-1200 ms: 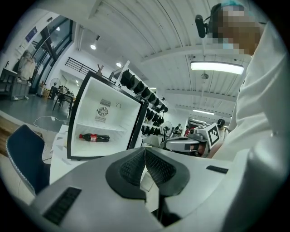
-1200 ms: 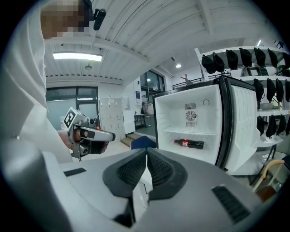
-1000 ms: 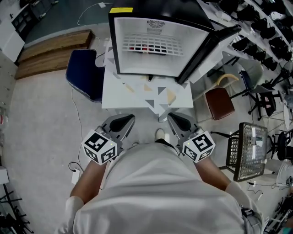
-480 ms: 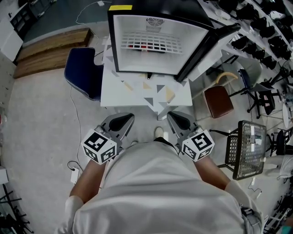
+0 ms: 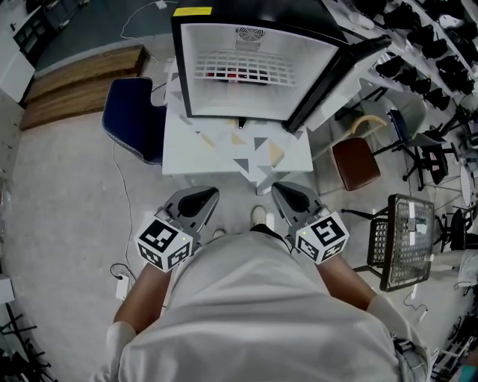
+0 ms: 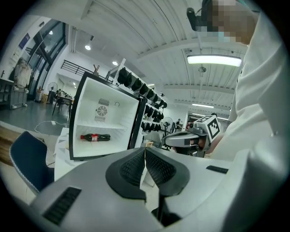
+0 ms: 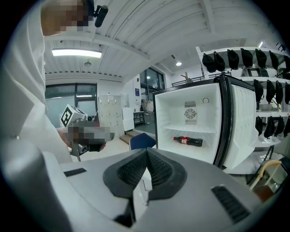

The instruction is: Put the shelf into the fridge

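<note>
A small black fridge (image 5: 254, 22) stands open on a white table (image 5: 224, 153), its door (image 5: 340, 71) swung out to the right. Inside, a white wire shelf (image 5: 246, 69) lies level across the cavity. Below it lies a cola bottle (image 6: 95, 137), which also shows in the right gripper view (image 7: 188, 141). My left gripper (image 5: 200, 197) and right gripper (image 5: 290, 195) hang close to my torso, well short of the table. The left jaws (image 6: 145, 152) are shut on nothing. The right jaws (image 7: 147, 154) are closing the last bit, pads meeting, with nothing between them.
A blue chair (image 5: 134, 116) stands left of the table and a brown stool (image 5: 355, 164) right of it. A black wire cart (image 5: 403, 239) is at the right and wooden boards (image 5: 82, 82) at the far left. A cable (image 5: 123, 194) runs over the floor.
Hardly anything: the fridge sits a touch higher in the head view. Both grippers stay by my torso.
</note>
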`<state>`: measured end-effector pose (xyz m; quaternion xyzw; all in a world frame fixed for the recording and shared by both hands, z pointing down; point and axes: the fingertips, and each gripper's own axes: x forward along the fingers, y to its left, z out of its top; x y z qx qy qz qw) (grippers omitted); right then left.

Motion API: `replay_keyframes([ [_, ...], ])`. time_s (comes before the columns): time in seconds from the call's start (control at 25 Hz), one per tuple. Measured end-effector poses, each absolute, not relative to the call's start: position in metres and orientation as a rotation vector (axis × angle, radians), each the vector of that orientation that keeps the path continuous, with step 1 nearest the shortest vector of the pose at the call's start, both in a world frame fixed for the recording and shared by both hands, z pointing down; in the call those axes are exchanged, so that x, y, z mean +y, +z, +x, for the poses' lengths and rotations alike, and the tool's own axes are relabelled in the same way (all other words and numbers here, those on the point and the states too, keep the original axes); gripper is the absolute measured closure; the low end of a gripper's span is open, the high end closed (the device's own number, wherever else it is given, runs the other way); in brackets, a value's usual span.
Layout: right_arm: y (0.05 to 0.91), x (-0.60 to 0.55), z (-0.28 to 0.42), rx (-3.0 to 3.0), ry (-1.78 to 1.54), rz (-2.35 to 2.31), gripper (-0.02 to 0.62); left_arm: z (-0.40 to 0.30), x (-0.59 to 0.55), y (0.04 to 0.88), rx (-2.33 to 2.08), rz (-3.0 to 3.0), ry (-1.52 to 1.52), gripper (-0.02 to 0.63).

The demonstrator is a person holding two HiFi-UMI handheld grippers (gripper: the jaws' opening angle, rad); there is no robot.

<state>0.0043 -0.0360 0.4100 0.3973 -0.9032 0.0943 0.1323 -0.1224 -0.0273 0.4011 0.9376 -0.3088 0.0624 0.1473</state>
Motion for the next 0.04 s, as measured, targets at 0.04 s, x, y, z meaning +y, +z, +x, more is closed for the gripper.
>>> replay_keyframes([
  [0.04,0.4098,-0.036,0.0042,-2.619,0.274,1.153,0.586,-0.1215,-0.0264,0.4006,-0.89,2.708,0.194,0.586],
])
